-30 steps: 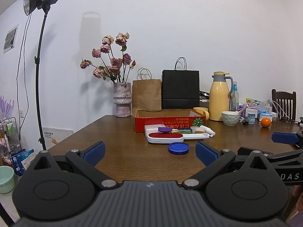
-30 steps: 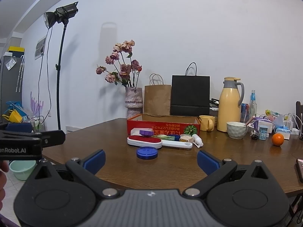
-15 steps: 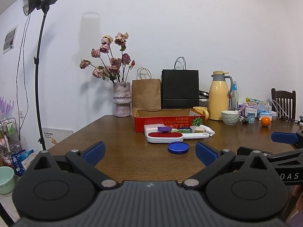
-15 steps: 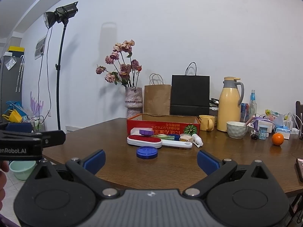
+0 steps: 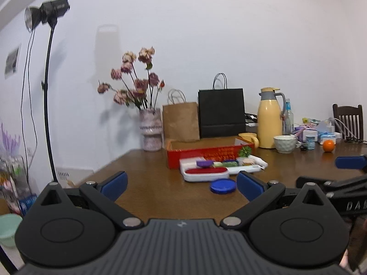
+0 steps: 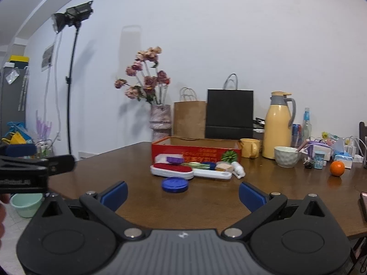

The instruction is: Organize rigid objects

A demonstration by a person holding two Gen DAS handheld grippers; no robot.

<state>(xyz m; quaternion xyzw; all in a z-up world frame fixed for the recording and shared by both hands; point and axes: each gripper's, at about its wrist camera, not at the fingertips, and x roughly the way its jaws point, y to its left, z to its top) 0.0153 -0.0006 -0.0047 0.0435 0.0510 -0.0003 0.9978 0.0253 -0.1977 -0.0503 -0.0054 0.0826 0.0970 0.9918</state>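
A blue round lid (image 5: 223, 185) (image 6: 174, 184) lies on the brown table (image 5: 160, 183) (image 6: 286, 183), nearest to both grippers. Behind it a white case with a red top (image 5: 206, 174) (image 6: 172, 171), a purple piece (image 5: 203, 163) (image 6: 175, 159), a long white piece (image 6: 212, 173) and small items sit against an open red cardboard box (image 5: 206, 155) (image 6: 195, 152). My left gripper (image 5: 182, 184) and right gripper (image 6: 182, 194) both stand open and empty, short of the lid. The right gripper's blue pad (image 5: 349, 162) shows at the right edge of the left wrist view.
At the back stand a vase of dried roses (image 5: 150, 129) (image 6: 160, 123), brown and black paper bags (image 6: 229, 114), a yellow mug (image 6: 249, 147), a yellow thermos (image 5: 269, 123) (image 6: 278, 126), a white bowl (image 6: 287, 160) and an orange (image 5: 328, 145) (image 6: 337, 168). A light stand (image 5: 49, 91) is left.
Both views have moved closer to the table, and the objects look larger and nearer. Both grippers stay open, and nothing on the table has moved.
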